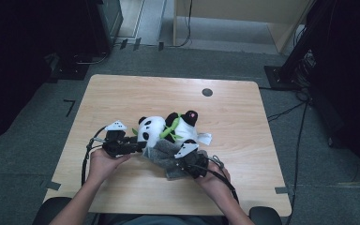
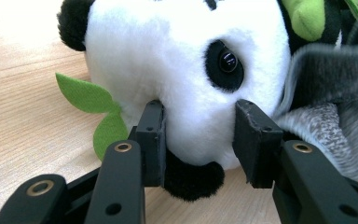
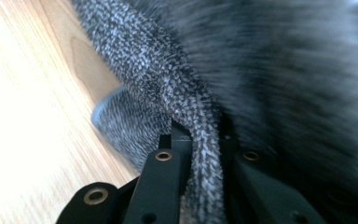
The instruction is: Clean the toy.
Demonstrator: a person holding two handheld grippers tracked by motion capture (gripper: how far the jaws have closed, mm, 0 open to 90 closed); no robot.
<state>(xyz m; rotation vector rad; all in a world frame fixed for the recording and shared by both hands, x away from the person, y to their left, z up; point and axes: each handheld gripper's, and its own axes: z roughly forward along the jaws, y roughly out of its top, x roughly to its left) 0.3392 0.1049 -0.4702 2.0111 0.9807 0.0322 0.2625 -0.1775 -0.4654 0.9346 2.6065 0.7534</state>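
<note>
A: While the table (image 1: 122, 93) lies bare around it, where's the panda (image 1: 151, 129)?

B: Mid-table, its head pinched between the left gripper (image 2: 198, 135) fingers. The grey cloth (image 1: 166, 157) sits just beside the panda, nearer the person.

A: And the right gripper (image 3: 200, 154)?

B: Fingers narrow, clamping a cloth fold. Plush compresses; a hard tug could slip the panda free.

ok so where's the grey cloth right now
In the high view the grey cloth lies at the table's near middle, draped against the plush panda, with the right tongs shut on its edge.
</note>
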